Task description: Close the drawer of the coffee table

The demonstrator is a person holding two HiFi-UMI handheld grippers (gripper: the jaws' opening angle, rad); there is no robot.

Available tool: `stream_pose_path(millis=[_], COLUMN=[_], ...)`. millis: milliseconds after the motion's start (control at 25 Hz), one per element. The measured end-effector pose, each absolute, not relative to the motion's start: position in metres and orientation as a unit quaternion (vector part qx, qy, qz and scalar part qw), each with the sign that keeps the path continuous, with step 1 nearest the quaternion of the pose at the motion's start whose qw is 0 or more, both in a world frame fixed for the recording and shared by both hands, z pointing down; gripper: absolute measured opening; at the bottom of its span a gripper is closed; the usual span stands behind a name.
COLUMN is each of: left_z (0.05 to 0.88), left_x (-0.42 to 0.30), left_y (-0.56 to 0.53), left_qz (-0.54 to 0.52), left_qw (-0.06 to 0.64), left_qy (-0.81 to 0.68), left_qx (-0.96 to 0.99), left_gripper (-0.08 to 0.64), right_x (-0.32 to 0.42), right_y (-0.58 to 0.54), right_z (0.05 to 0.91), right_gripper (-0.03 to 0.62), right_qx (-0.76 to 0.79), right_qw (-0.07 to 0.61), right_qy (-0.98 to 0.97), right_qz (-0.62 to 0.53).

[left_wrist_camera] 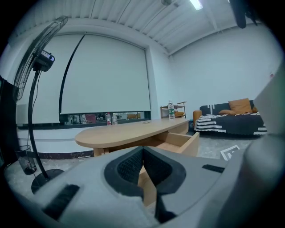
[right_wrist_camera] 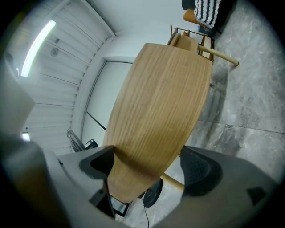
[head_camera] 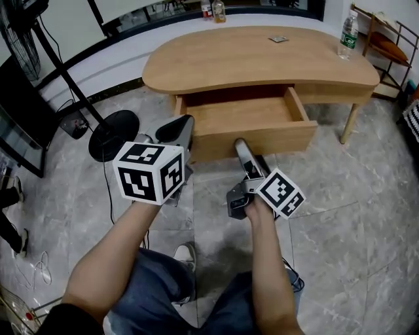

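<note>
Drawer: the drawer [head_camera: 245,118] of the low wooden bench [head_camera: 249,59] stood pulled out far toward the person, and its inside looked empty.
Drawer front: the front panel [head_camera: 262,141] faced the person, above the grey tiled floor [head_camera: 340,216].
Right gripper: the right gripper [head_camera: 241,145] was low, near the floor, and pointed at the lower edge of the front panel. From the head view I could not tell whether it touched the panel.
Right fingers: in the right gripper view the fingers [right_wrist_camera: 200,171] were wide apart. A wooden surface of the bench filled the space between them, and they did not clamp it.
Left gripper: the left gripper [head_camera: 186,121] was held higher, at the left of the drawer, just beside its front left corner.
Left fingers: in the left gripper view the fingers [left_wrist_camera: 127,169] were closed, the pads met at their tips, and nothing was between them.
On the bench: a clear water bottle [head_camera: 348,36] stood upright near the right end, and a small flat card [head_camera: 278,39] lay at the far edge.
Behind the bench: two small bottles [head_camera: 219,10] stood on a ledge by the window.
Left side: the round black base of a standing fan [head_camera: 114,134] rested on the floor, near the left gripper.
Person: both bare forearms reached forward, and the legs in jeans showed below them.
</note>
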State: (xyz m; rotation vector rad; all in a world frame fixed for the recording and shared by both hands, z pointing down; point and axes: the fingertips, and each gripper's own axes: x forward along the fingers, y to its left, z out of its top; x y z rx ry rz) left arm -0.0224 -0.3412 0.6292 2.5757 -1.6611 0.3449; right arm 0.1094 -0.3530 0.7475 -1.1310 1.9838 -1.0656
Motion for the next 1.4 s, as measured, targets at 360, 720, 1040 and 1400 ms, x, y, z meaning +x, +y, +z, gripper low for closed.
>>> stream_pose_path(millis=[360, 720, 1040, 1400], left_z=[0.624, 0.632, 0.642, 0.652], left_x=[-0.021, -0.022, -0.033, -0.033], left_y=[-0.357, -0.365, -0.38, -0.409], left_qz=[0.097, 0.092, 0.093, 0.094], left_qw=[0.022, 0.036, 0.036, 0.028], left_qy=[-0.54, -0.528, -0.524, -0.51], left_qx=[0.836, 0.843, 0.846, 0.855], left_gripper=[0.002, 0.002, 0.002, 0.002], right_x=[0.107, 0.102, 0.095, 0.09], right_y=[-0.36, -0.389, -0.424, -0.465], right_z=[0.747, 0.746, 0.747, 0.746], right_gripper=[0.453, 0.443, 0.426, 0.42], right_qx=[-0.428, -0.437, -0.435, -0.431], right_qw=[0.317, 0.338, 0.339, 0.345], right_qy=[0.746, 0.733, 0.724, 0.725], right_qz=[-0.399, -0.398, -0.414, -0.412])
